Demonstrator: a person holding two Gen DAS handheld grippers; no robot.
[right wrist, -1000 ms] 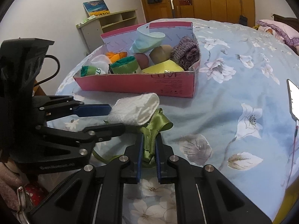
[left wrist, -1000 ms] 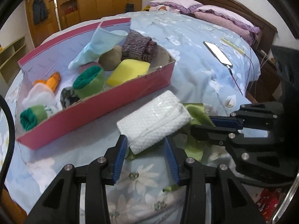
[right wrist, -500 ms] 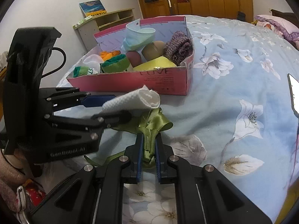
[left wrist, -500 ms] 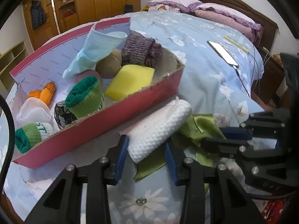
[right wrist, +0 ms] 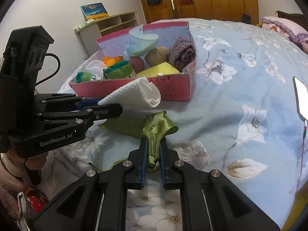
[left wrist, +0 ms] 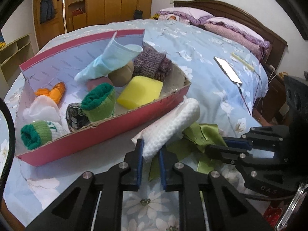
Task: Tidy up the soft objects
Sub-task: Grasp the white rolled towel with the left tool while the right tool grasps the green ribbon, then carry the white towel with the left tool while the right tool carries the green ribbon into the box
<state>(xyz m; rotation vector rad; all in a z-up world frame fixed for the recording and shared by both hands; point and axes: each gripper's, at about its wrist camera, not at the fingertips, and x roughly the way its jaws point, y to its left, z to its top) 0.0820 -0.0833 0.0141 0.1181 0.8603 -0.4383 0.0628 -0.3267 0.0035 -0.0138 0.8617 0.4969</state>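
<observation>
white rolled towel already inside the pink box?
No. The white towel is outside the pink box, held in the left claw at its front wall.

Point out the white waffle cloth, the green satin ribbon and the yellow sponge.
white waffle cloth [left wrist: 171, 127]: left wrist view, middle of the roll.
green satin ribbon [right wrist: 159, 127]: right wrist view, bow loop.
yellow sponge [left wrist: 140, 91]: left wrist view, top face.

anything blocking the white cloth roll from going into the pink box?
Only the box's near wall: the white cloth roll, pinched at one end by the left gripper, has to clear that rim. Inside the pink box, the yellow sponge and green sock crowd the near side. The green ribbon, in the right gripper, lies beside the roll.
</observation>
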